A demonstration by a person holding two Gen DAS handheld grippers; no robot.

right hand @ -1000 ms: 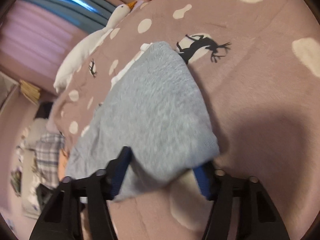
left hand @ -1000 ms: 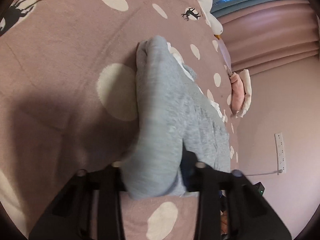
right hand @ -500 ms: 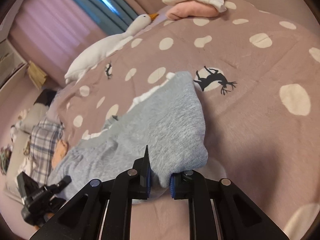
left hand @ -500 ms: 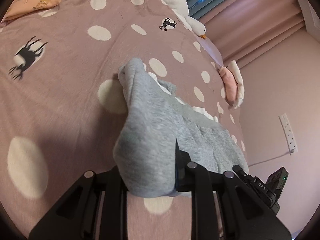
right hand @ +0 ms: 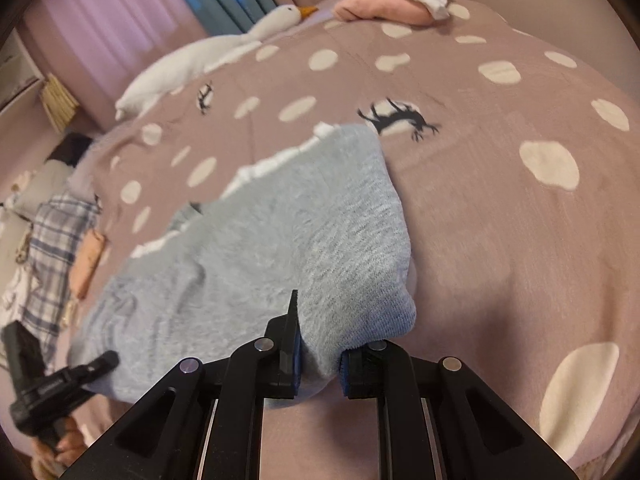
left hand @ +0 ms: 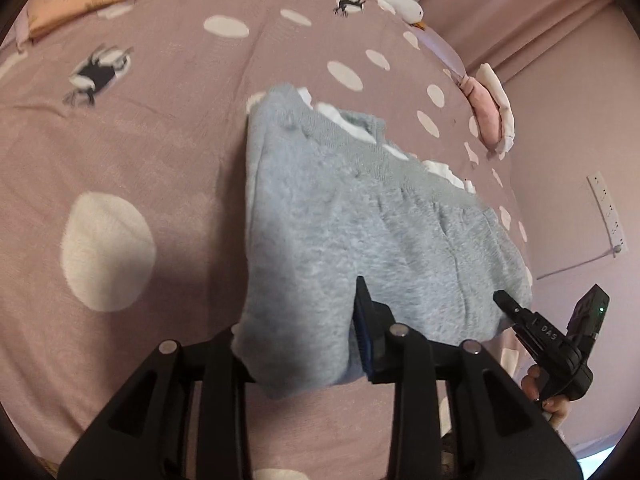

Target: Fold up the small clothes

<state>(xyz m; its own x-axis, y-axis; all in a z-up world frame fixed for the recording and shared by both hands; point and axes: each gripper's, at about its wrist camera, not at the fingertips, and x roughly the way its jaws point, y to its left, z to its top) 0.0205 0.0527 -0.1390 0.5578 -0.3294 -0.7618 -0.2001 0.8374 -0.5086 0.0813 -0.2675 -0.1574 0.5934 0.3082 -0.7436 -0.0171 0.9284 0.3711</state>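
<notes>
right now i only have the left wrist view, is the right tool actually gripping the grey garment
observer: yes. The right tool has just closed, and its pads pinch the grey garment.
operator: how much cloth is in it
observer: only the bunched near corner. The rest spreads away to the left in the right wrist view.
operator: whats on the other side of that corner
observer: the spotted bedcover, with a black deer print by the garment's far corner.
</notes>
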